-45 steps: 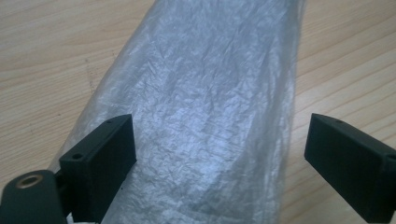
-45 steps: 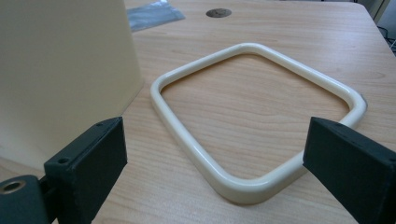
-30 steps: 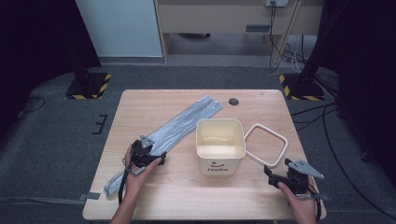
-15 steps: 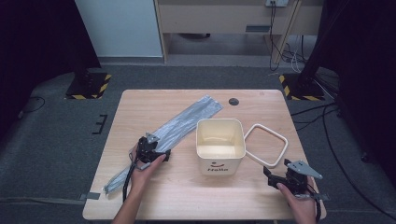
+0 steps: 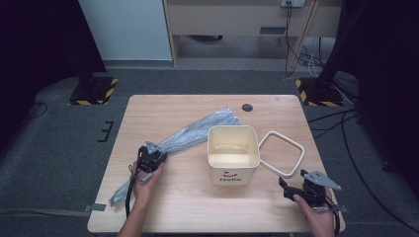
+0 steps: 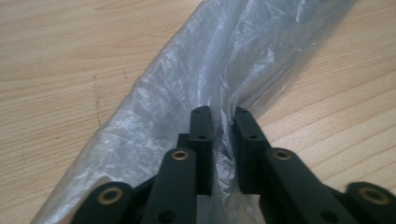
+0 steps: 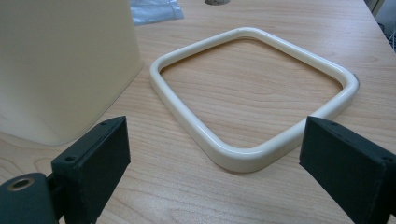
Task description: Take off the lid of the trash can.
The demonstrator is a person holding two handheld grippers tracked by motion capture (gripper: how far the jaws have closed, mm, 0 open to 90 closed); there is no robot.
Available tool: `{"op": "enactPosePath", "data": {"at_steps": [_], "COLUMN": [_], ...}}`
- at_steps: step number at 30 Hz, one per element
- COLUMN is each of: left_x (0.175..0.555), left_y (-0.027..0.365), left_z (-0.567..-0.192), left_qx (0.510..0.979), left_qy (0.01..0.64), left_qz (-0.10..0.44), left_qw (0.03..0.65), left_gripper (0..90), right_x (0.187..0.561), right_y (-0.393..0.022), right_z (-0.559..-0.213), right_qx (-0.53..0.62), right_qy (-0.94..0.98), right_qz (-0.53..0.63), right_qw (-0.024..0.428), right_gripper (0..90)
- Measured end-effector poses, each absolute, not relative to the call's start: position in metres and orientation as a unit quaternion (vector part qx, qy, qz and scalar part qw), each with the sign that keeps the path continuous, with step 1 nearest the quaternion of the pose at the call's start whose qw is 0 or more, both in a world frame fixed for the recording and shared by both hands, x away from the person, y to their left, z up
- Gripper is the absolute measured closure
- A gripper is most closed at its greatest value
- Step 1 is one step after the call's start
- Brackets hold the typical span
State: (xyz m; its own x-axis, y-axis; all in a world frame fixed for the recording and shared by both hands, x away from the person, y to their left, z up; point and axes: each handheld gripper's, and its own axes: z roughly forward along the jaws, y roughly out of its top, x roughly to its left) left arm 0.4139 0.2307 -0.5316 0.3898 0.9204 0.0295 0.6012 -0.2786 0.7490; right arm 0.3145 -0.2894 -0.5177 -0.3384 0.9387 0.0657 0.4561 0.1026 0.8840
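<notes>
High view: your left tongs (image 5: 150,157) sit on the long, crumpled, clear-grey plastic bag (image 5: 197,131), which lies flat on the pale wooden counter (image 5: 173,106). The bag's long axis runs on a diagonal, from the near left edge of the counter up toward the far middle, where its far end passes just behind the cream square plastic bin (image 5: 233,153). The tongs grip it below the middle, nearer the near-left end. Your right tongs (image 5: 290,187) rest near the right front corner, well apart from the bag, with the cream rounded-square plastic rim ring (image 5: 281,154) lying flat between them and the bin. The left hand is therefore the nearer to the bag by far.

Left gripper view: the jaws have just been closing and now stand close together, clenched on a pinched fold of the bag (image 6: 224,70). The film runs away from the tongs, up and to the right, so any pull should follow that line.

Right gripper view: the jaws stand wide apart, released, with nothing between them. The ring (image 7: 254,93) lies directly ahead, close but untouched; the bin wall (image 7: 65,60) rises at the left.
</notes>
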Motion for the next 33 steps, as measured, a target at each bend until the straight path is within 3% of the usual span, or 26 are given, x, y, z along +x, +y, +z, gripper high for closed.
{"op": "enactPosePath", "data": {"at_steps": [7,23,33], "left_x": [0.408,0.391,0.383], "left_y": [0.246,0.278,0.278], "left_z": [-0.518,-0.466,-0.435], "left_qx": [0.756,0.731,0.730], "left_qy": [0.486,0.464,0.444], "left_qz": [0.258,0.282,0.284], "left_qw": [0.355,0.414,0.435], "left_gripper": [88.4,89.0,89.0], "right_x": [0.314,0.315,0.318], "right_y": [-0.288,-0.290,-0.291], "right_z": [-0.516,-0.490,-0.474], "right_qx": [0.504,0.471,0.478], "right_qy": [0.691,0.682,0.673], "right_qz": [0.437,0.472,0.479], "right_qw": [0.279,0.300,0.299], "right_gripper": [8.8,6.6,9.2]}}
